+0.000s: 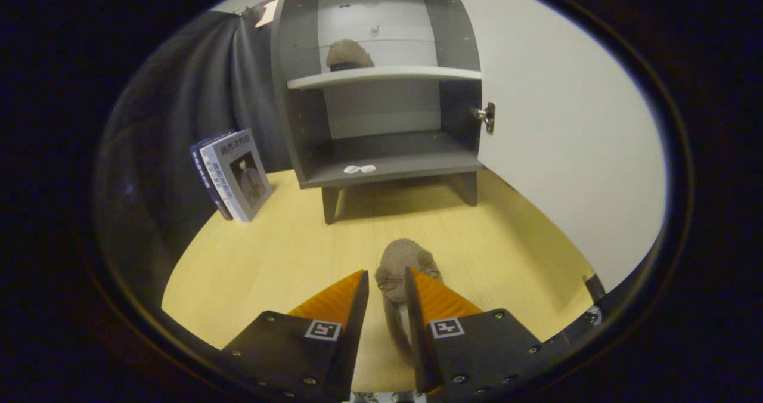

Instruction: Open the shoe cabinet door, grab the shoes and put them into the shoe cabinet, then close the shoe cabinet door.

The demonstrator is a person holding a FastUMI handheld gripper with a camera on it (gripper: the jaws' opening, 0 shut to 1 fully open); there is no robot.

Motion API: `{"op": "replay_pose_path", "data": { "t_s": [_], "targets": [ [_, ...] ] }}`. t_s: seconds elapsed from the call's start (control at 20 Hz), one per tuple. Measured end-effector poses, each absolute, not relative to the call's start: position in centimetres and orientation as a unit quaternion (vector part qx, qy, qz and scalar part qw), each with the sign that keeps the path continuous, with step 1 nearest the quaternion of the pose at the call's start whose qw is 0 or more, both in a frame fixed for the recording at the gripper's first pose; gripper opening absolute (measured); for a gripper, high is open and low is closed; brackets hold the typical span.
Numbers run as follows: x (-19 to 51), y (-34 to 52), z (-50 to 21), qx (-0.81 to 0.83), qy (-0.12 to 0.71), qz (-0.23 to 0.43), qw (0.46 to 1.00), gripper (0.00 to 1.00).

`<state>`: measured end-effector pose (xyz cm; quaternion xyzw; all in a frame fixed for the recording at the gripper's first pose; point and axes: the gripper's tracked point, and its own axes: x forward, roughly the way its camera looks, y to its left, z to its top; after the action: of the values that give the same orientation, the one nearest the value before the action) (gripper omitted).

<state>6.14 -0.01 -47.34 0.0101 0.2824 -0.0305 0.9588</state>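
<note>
Nearest me, my gripper (386, 287) has its fingers a little apart with a brown shoe (400, 272) between them. The right finger seems to touch the shoe; I cannot tell whether the left one presses it. The shoe lies on the yellow surface (280, 254), near its front edge. Beyond stands the cabinet (381, 123), at the back edge, its door (566, 129) swung open to the right. A second shoe (349, 56) sits on the upper shelf (384, 76). Books (233, 173) lean at the left edge. My worry: with only a narrow hold, the soft shoe could slip or twist as I lift, or catch the shelf edge going in.
</note>
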Motion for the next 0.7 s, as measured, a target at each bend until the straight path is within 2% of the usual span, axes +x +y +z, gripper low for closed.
{"op": "replay_pose_path", "data": {
  "t_s": [0.4,0.7],
  "targets": [
    [4.9,-0.9,-53.7,0.025,0.353,-0.027,0.935,0.40],
    [6.5,-0.1,-55.1,0.000,0.374,-0.006,0.928,0.40]
  ]
}}
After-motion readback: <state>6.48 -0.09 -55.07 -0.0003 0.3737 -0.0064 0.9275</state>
